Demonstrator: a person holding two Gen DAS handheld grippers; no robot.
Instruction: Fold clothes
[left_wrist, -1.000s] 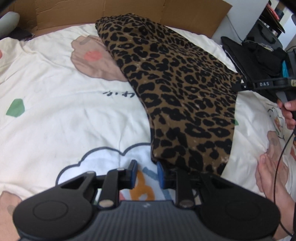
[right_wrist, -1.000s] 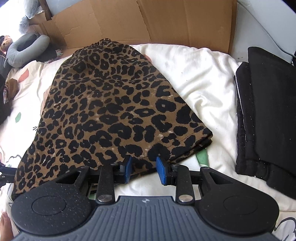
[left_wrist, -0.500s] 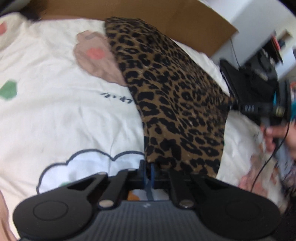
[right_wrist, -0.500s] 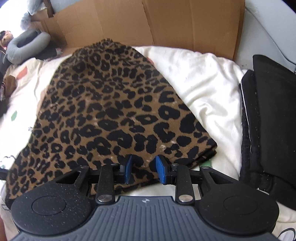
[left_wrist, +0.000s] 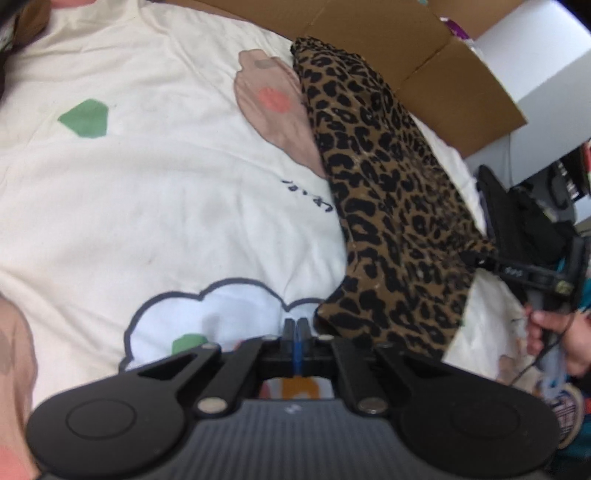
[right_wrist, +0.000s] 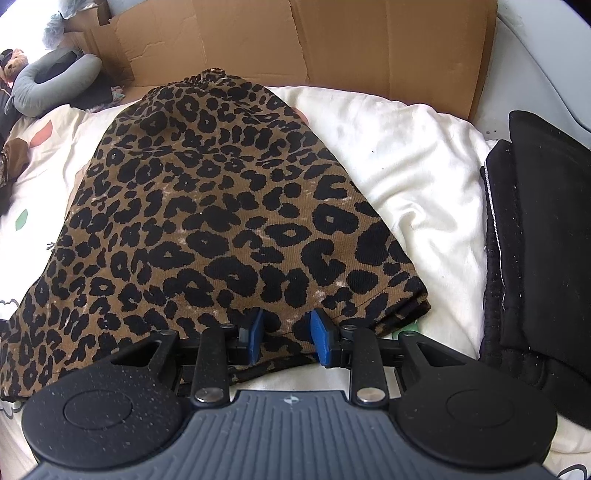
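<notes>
1. Left wrist view: our left gripper (left_wrist: 295, 330) has its blue pads pressed together. We see no cloth between them. The near corner of the leopard-print garment (left_wrist: 388, 206) lies just to their right on the printed bedsheet (left_wrist: 147, 184). We judge this a missed pinch. If we lift now, that corner stays down and the fold drags crooked.

2. Same view: the garment runs from the cardboard (left_wrist: 424, 55) at the far end down towards us, already doubled. If we reopen and push in to catch the corner, we could shove the layers apart or gather the sheet in with the cloth.

3. Same view: the right gripper (left_wrist: 480, 260), held by a hand (left_wrist: 557, 332), meets the garment's far side edge. If one side rises and the other does not, the cloth will twist.

4. Right wrist view: our right gripper (right_wrist: 288, 332) stands at a narrow-to-middling gap, with the pads apart and the garment's near hem (right_wrist: 207, 206) lying between and under them. The pads do not look to be pressing it, so we count nothing as held. If they close too shallow, they may catch only the top layer, and the stacked edges at the right corner would peel open.

5. Same view: the folded black clothes (right_wrist: 535, 240) lie near on the right, across a strip of white sheet (right_wrist: 406, 166). A wide swing could knock that pile or drop the garment onto it.
</notes>
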